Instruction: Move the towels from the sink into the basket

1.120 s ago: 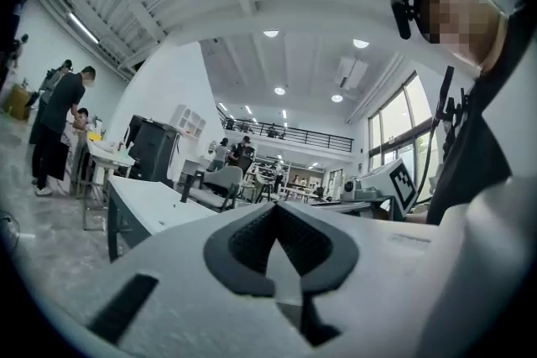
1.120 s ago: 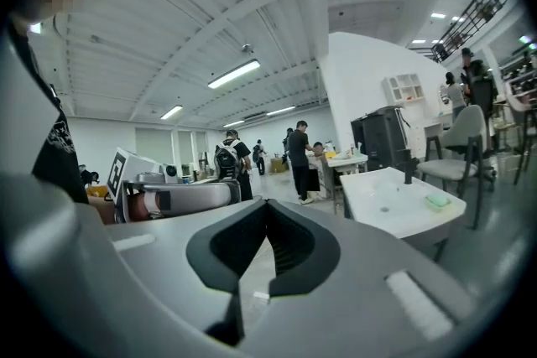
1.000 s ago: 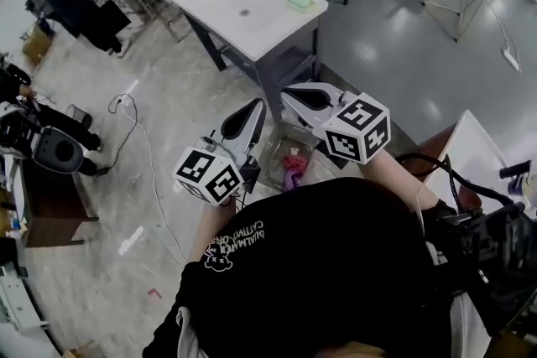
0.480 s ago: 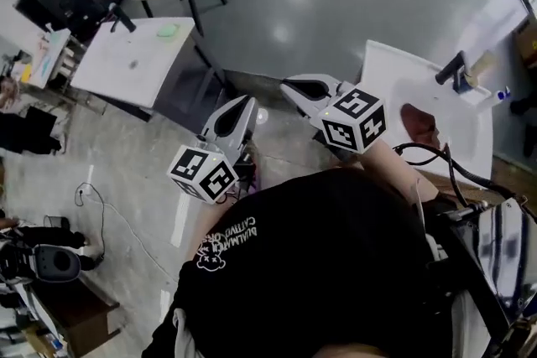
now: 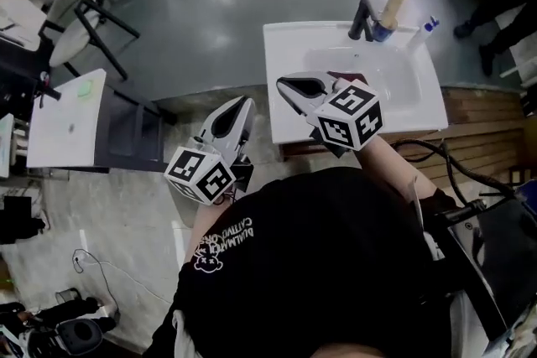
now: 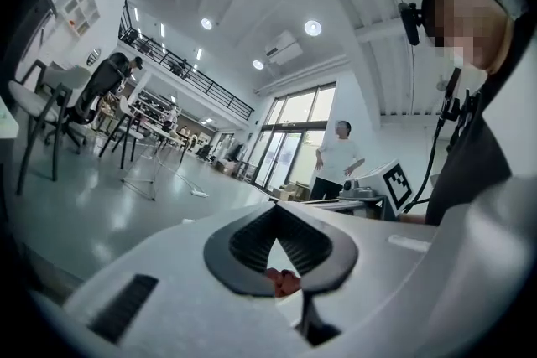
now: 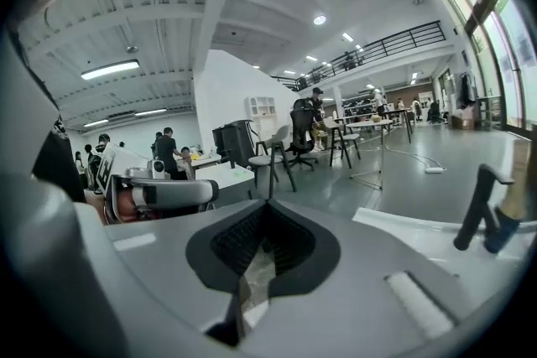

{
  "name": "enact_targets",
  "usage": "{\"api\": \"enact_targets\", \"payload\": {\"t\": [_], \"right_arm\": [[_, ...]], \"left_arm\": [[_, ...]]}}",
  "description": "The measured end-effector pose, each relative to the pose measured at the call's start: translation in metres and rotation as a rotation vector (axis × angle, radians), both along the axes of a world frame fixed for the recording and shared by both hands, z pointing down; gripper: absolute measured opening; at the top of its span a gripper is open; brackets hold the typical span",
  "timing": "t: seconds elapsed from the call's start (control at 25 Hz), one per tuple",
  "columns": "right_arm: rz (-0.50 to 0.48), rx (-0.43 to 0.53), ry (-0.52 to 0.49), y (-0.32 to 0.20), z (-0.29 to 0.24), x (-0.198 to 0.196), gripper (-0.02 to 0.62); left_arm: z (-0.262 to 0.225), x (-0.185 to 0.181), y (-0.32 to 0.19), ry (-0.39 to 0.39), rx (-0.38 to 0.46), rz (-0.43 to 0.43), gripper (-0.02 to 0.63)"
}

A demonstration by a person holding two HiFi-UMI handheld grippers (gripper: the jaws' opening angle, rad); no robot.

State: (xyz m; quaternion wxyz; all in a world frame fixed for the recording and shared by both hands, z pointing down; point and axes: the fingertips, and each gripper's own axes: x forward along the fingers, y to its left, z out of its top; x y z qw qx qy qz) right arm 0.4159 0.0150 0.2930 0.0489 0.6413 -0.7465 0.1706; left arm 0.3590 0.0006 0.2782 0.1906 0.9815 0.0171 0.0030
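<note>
Head view: right hand-held gripper [image 5: 284, 83] hangs over the near-left corner of the white sink [image 5: 281, 46], jaws together, nothing in them. A dark red towel [image 5: 344, 80] lies in the basin just right of that gripper's body, on the near side of the faucet [image 5: 362, 17]. Left hand-held gripper [image 5: 244, 103] is off the sink, over the floor [image 5: 210, 29]. Basket isn't in any camera.

Left gripper view: jaws closed. A small reddish patch [image 6: 281, 282] shows low in the gap. Can't tell if it's cloth or something behind. It points at the open room, not the sink.

Right gripper view: jaws closed and empty, only floor shows through the gap. Sink rim and faucet sit off to the right, so it isn't lined up on the towel.

My read: the step is the reach for a towel, grasp not started. To do it well:
- swing the right one over the basin
- open wide before descending
- come in from above, clear of the faucet
- bite a thick fold, not an edge
- lift clear of the rim before turning to the basket

Limp cloth will likely trail, so watch for a snag on the faucet.
</note>
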Motion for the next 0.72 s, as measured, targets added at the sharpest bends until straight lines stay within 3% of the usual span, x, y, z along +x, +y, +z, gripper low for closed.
{"api": "enact_targets", "payload": {"t": [0.32, 0.72], "right_arm": [[0.158, -0.037, -0.005, 0.089, 0.023, 0.088, 0.008], [0.286, -0.098, -0.020, 0.135, 0.070, 0.170, 0.008]], "left_arm": [[0.023, 0.080, 0.074, -0.016, -0.048, 0.113, 0.000], [0.060, 0.103, 0.099, -0.107, -0.085, 0.088, 0.000]]}}
